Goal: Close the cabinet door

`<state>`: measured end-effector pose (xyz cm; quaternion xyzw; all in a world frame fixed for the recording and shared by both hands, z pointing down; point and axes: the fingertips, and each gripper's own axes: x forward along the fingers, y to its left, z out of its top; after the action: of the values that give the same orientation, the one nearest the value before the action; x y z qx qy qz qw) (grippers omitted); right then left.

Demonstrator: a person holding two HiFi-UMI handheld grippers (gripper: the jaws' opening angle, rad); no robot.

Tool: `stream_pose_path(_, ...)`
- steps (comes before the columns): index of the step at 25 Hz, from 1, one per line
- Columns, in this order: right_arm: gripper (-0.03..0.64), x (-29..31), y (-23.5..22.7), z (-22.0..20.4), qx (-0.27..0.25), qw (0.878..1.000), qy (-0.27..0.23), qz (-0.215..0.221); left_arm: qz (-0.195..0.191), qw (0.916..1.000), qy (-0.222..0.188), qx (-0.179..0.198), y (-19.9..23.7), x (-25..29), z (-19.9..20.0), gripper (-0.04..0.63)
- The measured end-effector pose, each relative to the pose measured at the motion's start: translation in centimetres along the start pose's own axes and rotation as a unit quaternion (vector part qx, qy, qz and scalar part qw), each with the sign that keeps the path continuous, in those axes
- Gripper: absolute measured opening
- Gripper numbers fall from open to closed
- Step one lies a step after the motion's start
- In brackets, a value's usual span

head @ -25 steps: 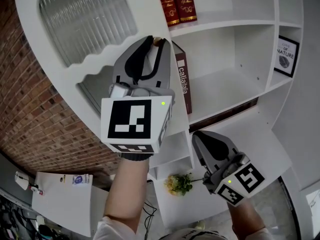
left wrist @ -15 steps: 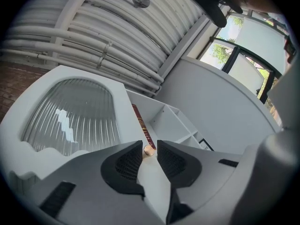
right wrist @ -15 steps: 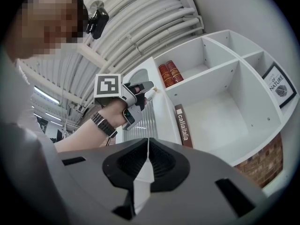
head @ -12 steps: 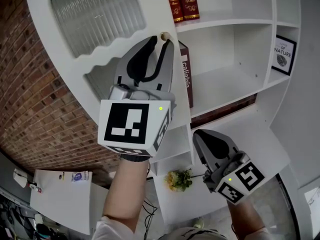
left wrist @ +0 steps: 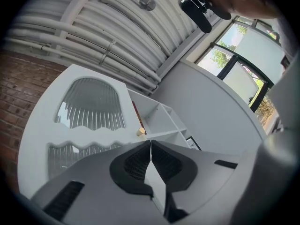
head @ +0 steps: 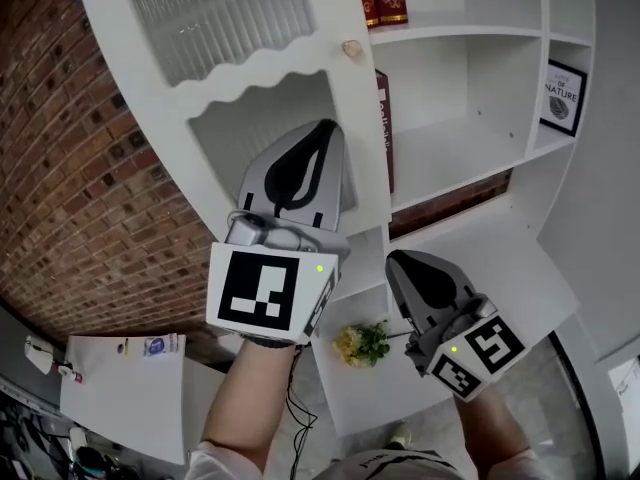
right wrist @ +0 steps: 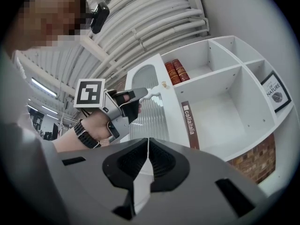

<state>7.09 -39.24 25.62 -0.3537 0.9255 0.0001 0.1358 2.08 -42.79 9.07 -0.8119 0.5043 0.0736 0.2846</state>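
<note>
As door (head: 250,73) stands open, "calialalia" book spine (right wrist: 190,124)

A smooth, white-painted cabinet door (head: 352,98) holds ribbed, glossy glass panes (head: 215,13) and a pale wood-look knob (head: 351,49); left of the door, the brick wall (head: 80,198) is rough, matt and unpainted.

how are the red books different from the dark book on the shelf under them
The red books have gold trim; the dark book is maroon with white lettering. The red books are a pair on the upper shelf; the dark book stands alone on the shelf below. Both stand upright at the left end of their shelves.
</note>
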Motion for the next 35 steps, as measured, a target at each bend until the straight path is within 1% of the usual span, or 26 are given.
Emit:
stream_pose_path(3, 0.020, -0.1, 1.3, -0.4, -0.006, 1.000, 0.002, -0.008, -0.009, 0.9999, 0.008, -0.011, -0.3, -2.1, -0.9, 0.012)
stream_pose_path(7, 0.020, -0.6, 3.3, -1.1, -0.016, 1.000, 0.006, -0.019, -0.028, 0.9991, 0.005, -0.031, -1.2, -5.4, -1.4, 0.011)
stream_pose_path(12, 0.020, -1.1, 6.0, -2.2, -0.026, 0.999, 0.020, -0.038, -0.048, 0.9961, 0.021, -0.070, -2.1, -10.1, -2.7, 0.011)
stream_pose_path(17, 0.020, -1.7, 8.5, -3.6, -0.031, 0.997, 0.034, -0.054, -0.055, 0.9921, 0.048, -0.102, -2.0, -14.9, -4.5, 0.011)
stream_pose_path(21, 0.020, -2.0, 10.5, -4.6, -0.035, 0.996, 0.040, -0.066, -0.063, 0.9889, 0.067, -0.117, -2.2, -18.5, -5.8, 0.011)
stream_pose_path(25, 0.020, -2.6, 12.1, -5.5, -0.039, 0.995, 0.047, -0.076, -0.068, 0.9840, 0.082, -0.143, -2.8, -22.0, -6.9, 0.011)
stream_pose_path(30, 0.018, -3.0, 14.1, -6.1, -0.047, 0.994, 0.056, -0.084, -0.065, 0.9761, 0.094, -0.185, -3.1, -25.5, -7.6, 0.011)
stream_pose_path(35, 0.017, -3.1, 16.2, -6.9, -0.058, 0.992, 0.062, -0.089, -0.062, 0.9721, 0.099, -0.203, -3.1, -28.1, -7.9, 0.011)
